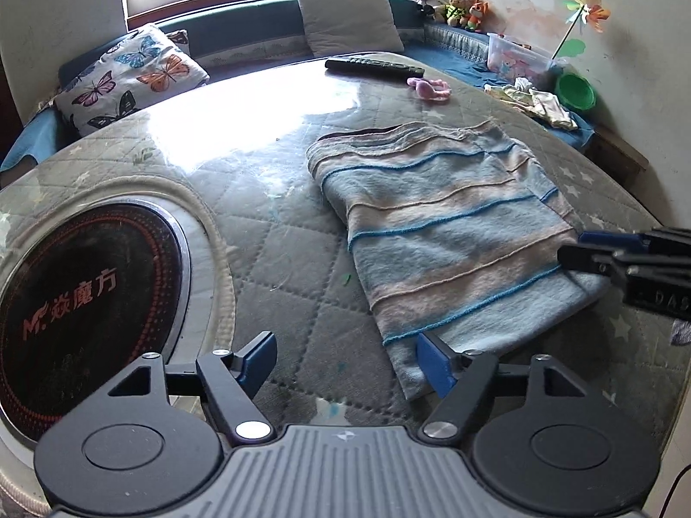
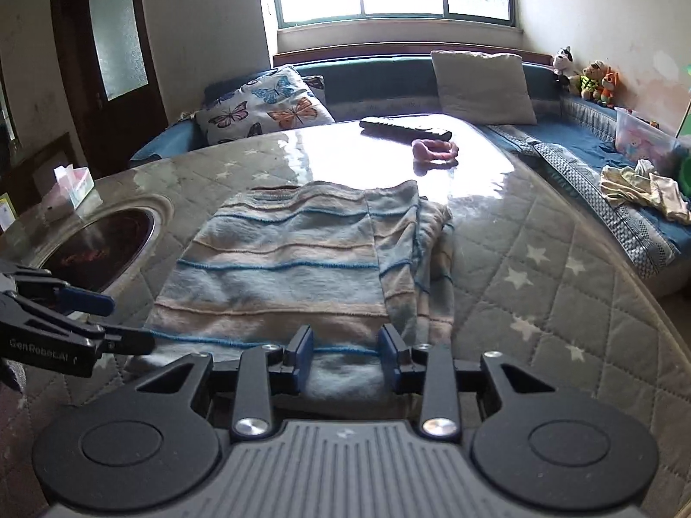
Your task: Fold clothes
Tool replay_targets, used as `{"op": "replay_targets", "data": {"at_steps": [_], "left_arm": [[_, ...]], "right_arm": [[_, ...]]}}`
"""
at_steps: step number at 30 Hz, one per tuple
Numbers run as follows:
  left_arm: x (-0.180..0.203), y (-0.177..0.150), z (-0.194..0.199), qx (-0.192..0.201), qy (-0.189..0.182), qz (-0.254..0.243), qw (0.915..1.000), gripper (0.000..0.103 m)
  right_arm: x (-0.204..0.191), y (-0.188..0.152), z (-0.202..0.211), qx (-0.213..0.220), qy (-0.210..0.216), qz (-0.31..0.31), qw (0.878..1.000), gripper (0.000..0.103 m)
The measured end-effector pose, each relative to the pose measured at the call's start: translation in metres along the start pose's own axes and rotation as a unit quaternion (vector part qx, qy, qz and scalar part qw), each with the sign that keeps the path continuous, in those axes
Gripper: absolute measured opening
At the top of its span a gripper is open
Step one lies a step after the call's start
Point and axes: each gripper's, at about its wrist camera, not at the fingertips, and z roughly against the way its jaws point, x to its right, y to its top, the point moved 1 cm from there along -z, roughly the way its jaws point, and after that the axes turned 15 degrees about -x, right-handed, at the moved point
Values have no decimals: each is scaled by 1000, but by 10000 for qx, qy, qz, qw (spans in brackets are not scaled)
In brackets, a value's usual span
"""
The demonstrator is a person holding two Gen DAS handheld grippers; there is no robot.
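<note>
Right wrist view: right gripper spread over striped sweater hem.

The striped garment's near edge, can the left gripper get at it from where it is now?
Probably yes. The left gripper is open at the striped garment's near corner, with only bare quilted table cover between its fingers.

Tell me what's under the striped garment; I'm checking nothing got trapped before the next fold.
The striped garment lies flat on the quilted, star-printed table cover, which shows all around it. A folded layer is tucked under its right side. Anything beneath the cloth itself is hidden.
</note>
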Motion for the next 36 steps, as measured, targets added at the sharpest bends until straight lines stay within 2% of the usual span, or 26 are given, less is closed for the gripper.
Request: {"op": "replay_targets", "data": {"at_steps": [10, 14, 19, 22, 26, 36], "left_arm": [[-1, 2, -2, -53, 9, -63, 10000, 75], [-2, 3, -2, -90, -13, -93, 9999, 77], [-5, 6, -4, -131, -60, -88, 9999, 79], [-6, 6, -5, -148, -87, -85, 9998, 80], [-9, 9, -4, -193, -164, -68, 9997, 79], [-23, 60, -13, 21, -56, 276, 9996, 79]], "right_arm": [[7, 34, -26, -155, -94, 177, 9997, 33], [20, 44, -46, -308, -157, 35, 9994, 24], [26, 62, -48, -185, -154, -49, 9997, 24], [30, 69, -62, -315, -189, -106, 9993, 22], [33, 74, -64, -254, -177, -155, 9994, 21], [27, 89, -76, -255, -122, -53, 9996, 24]]}}
